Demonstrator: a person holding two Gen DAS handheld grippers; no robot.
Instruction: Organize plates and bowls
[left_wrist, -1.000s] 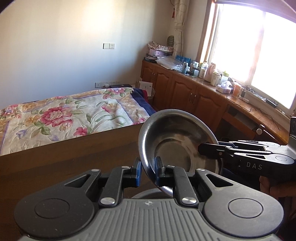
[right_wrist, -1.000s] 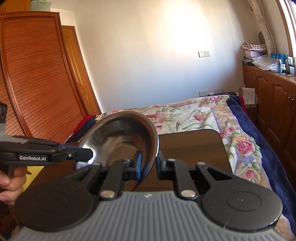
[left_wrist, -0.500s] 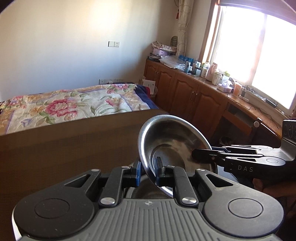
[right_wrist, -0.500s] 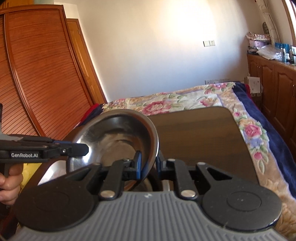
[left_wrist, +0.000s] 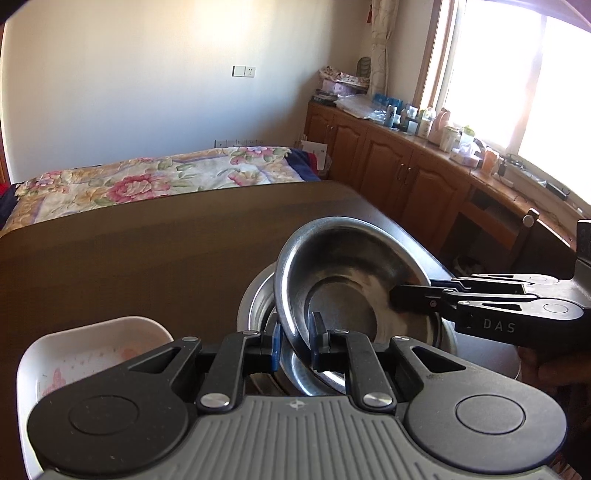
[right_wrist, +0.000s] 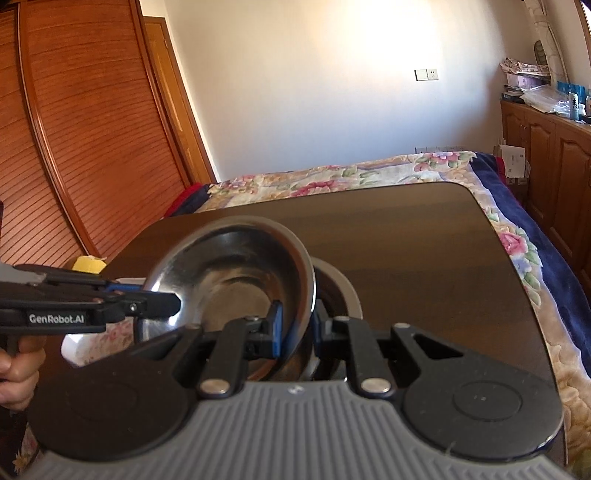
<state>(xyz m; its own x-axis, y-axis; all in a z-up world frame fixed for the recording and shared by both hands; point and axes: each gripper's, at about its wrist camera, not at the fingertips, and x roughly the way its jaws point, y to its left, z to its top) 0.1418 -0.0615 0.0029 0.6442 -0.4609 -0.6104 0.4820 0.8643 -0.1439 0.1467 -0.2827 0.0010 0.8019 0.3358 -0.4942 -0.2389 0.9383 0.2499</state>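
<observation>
Descent is the change: a second ago the steel bowl (left_wrist: 343, 291) hung clear above the table (left_wrist: 129, 258); it now sits tilted just over a second steel bowl (left_wrist: 258, 299) resting there. Judged from this, nesting is nearly complete. The left gripper (left_wrist: 294, 341) is clenched on the near rim of the carried bowl; the right gripper (right_wrist: 295, 326) is clenched on the opposite rim. The carried bowl is shallow, polished, flat-bottomed, with a dull smear inside. A white dish (left_wrist: 92, 350) lies left of the lower bowl
</observation>
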